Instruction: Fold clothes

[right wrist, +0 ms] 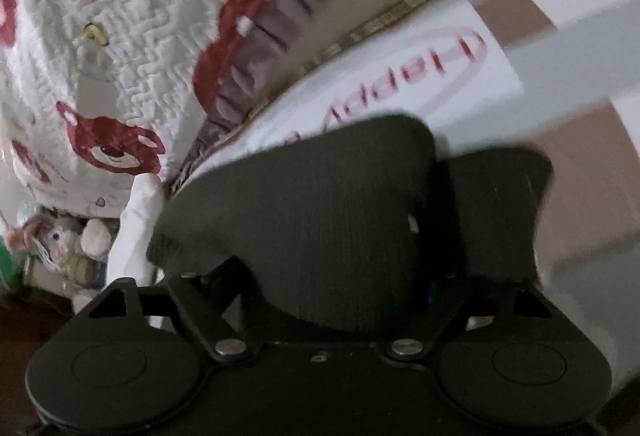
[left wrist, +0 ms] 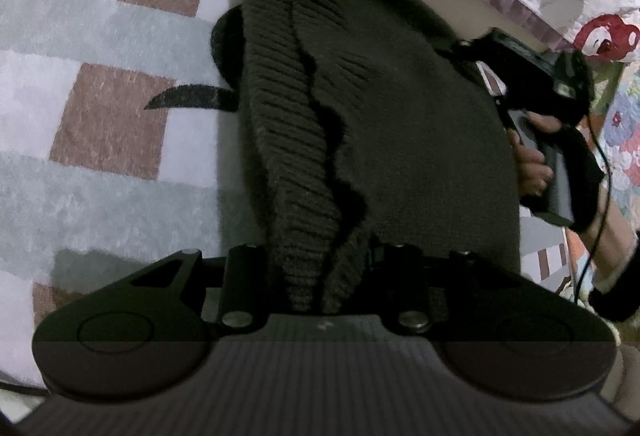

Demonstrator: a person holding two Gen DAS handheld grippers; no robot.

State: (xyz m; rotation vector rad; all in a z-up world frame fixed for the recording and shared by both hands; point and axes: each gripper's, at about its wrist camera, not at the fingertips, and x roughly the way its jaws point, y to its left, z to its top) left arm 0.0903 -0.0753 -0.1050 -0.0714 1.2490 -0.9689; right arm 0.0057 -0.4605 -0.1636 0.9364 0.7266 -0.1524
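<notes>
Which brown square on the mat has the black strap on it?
The big middle square, left of the sweater: the strap tip lies on it. Squares farther up are bare.

The dark olive knit sweater [left wrist: 400, 123] lies folded lengthwise on the checked rug, running from near to far. Its ribbed hem edges form a wavy seam down the middle. A dark sleeve tip sticks out to the left. In the right wrist view, its blurred near corner [right wrist: 340, 203] looks lifted.
</notes>
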